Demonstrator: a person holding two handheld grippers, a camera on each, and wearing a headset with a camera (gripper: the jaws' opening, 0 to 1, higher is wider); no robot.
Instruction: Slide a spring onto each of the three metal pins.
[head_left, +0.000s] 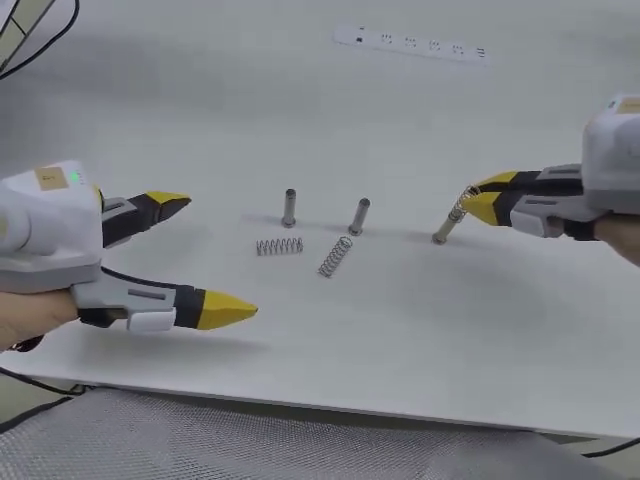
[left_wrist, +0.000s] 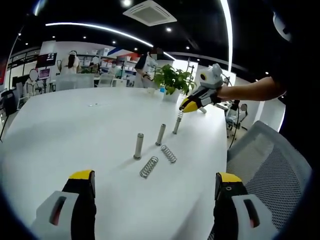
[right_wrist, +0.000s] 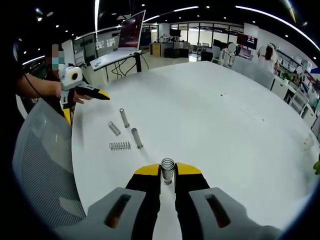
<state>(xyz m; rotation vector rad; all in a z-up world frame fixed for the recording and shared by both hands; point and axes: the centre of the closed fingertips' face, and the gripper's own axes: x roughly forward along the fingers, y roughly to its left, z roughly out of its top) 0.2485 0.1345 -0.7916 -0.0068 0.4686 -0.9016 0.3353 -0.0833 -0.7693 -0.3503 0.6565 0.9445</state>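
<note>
- On the right side of the white table (head_left: 520, 330), the right pin (head_left: 441, 233) has the held spring (head_left: 459, 210) over its top end. In the head view this pin leans toward the right gripper (head_left: 468, 198).
- The right gripper's yellow jaws are nearly together and pinch the held spring (right_wrist: 168, 167) between their tips. You look right into its round end in the right gripper view.
- The middle pin (head_left: 361, 216) and the left pin (head_left: 289, 207) stand near each other, both bare, with no spring on them.
- Two more springs lie flat on the table just in front of those pins: the left loose spring (head_left: 279, 246) and the right loose spring (head_left: 336, 256), which lies slanted.
- The left gripper (head_left: 222, 256) is off to the left, well apart from the pins. Its jaws are spread wide and hold nothing.
- In the left gripper view the three pins stand in a row — left pin (left_wrist: 138, 146), middle pin (left_wrist: 160, 134), right pin (left_wrist: 177, 125) — with the right gripper (left_wrist: 186, 107) at the far one.
- A white power strip (head_left: 410, 43) lies at the far edge of the table.
- A grey mesh chair (head_left: 200, 440) is at the near edge.
</note>
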